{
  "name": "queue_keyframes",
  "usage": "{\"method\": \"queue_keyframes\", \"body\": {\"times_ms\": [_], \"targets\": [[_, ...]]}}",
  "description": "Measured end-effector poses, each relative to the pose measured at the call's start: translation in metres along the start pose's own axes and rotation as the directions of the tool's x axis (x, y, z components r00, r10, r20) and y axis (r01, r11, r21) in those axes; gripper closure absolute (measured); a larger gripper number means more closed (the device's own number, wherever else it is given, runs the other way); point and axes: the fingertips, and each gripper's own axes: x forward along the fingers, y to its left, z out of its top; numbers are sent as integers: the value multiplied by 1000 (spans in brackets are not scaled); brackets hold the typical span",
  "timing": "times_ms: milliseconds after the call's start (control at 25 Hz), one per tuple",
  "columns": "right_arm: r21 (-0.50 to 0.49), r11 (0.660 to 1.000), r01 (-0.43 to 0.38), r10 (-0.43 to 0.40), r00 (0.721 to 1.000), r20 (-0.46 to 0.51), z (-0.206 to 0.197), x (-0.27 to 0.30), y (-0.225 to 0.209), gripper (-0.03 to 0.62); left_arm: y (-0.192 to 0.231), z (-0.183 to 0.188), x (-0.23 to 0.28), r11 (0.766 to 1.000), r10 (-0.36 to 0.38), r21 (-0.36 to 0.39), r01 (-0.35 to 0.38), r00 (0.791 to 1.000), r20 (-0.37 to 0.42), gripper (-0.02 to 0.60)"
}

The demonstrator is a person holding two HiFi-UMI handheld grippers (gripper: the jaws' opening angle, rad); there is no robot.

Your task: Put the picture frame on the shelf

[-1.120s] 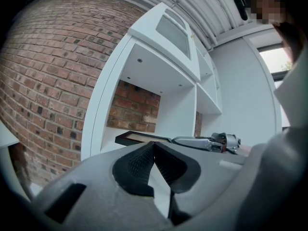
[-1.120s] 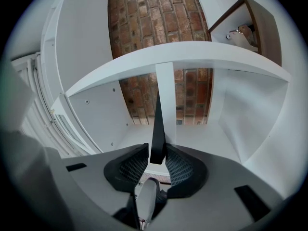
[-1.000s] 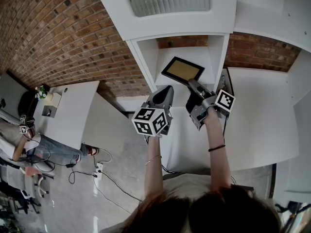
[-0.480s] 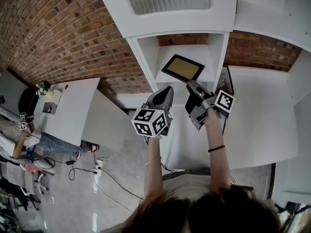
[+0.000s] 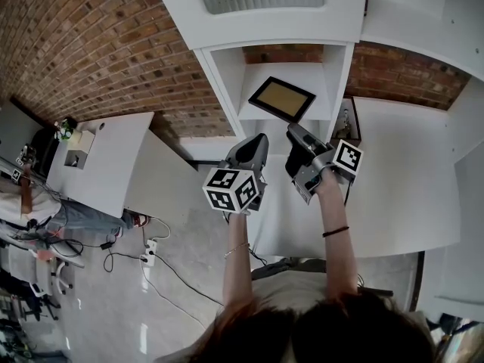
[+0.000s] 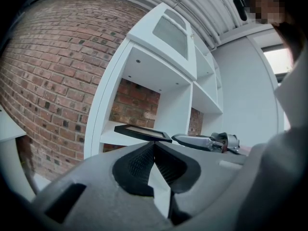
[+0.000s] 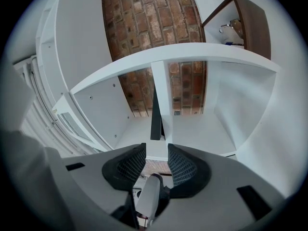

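The picture frame (image 5: 282,98), black-rimmed with a tan panel, lies on the white shelf (image 5: 296,74) in the open compartment. My right gripper (image 5: 292,130) hovers just short of the frame's near corner, jaws open and empty. In the right gripper view the frame (image 7: 155,114) shows edge-on as a dark strip beyond the open pads (image 7: 131,163), resting on the shelf board (image 7: 197,131). My left gripper (image 5: 261,138) is beside it, shut and holding nothing. The left gripper view has the frame (image 6: 142,132) above the shut jaws, and the right gripper (image 6: 202,141) to its right.
A brick wall (image 5: 98,44) lies behind and left of the shelving. A white desk (image 5: 102,165) with small items stands at left, cables on the floor (image 5: 151,263) below it. A dark wooden box (image 5: 346,118) sits on the white counter (image 5: 401,180) at right.
My right gripper has let go of the frame's corner and drawn back a little. The frame stays on the shelf. The left gripper has barely moved.
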Motion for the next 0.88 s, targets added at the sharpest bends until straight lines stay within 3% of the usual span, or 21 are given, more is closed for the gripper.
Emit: {"method": "queue_keyframes", "body": {"times_ms": [880], "targets": [[33, 999, -37, 39, 996, -83, -9, -18, 8, 549, -23, -12, -3, 999, 30, -19, -31, 999, -17, 571]]}}
